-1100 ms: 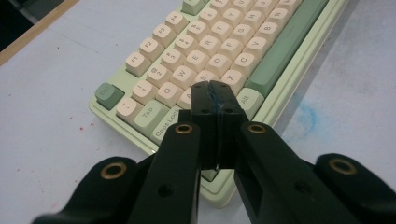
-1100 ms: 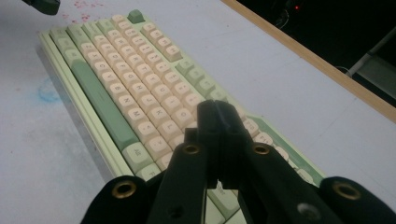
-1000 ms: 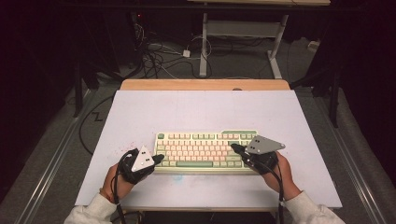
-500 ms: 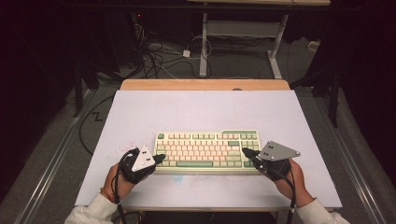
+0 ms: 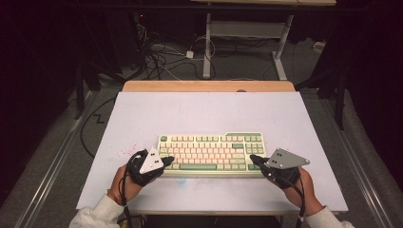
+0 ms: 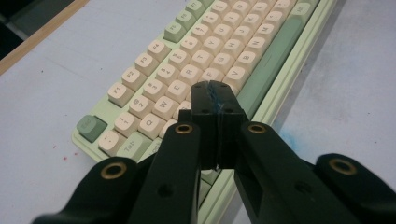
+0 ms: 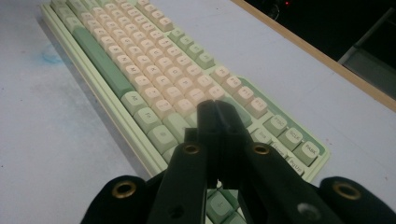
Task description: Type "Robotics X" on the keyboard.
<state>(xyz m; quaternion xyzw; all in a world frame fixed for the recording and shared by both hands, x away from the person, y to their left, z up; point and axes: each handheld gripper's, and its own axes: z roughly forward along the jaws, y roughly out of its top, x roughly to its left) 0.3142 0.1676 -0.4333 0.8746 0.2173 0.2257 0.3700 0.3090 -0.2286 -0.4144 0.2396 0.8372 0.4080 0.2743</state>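
Observation:
A pale green keyboard (image 5: 211, 153) with cream and green keys lies in the middle of the white table. My left gripper (image 5: 168, 160) is shut and empty, its tips over the keyboard's front left corner. In the left gripper view the closed jaws hang above the keyboard (image 6: 219, 51) near the lower left letter keys. My right gripper (image 5: 253, 158) is shut too, tips over the front right corner. The right gripper view shows its jaws pressed together over the keyboard (image 7: 154, 70), beside the arrow keys. I cannot tell whether either tip touches a key.
The white table top (image 5: 204, 114) has a wooden strip (image 5: 209, 86) along its far edge. Beyond it stand a desk frame (image 5: 247, 33) and loose cables (image 5: 161, 57) on the floor. Bare table lies left, right and behind the keyboard.
My right gripper has slid to the right along the keyboard's front edge, from over the right-hand keys to its corner. The left gripper has stayed put.

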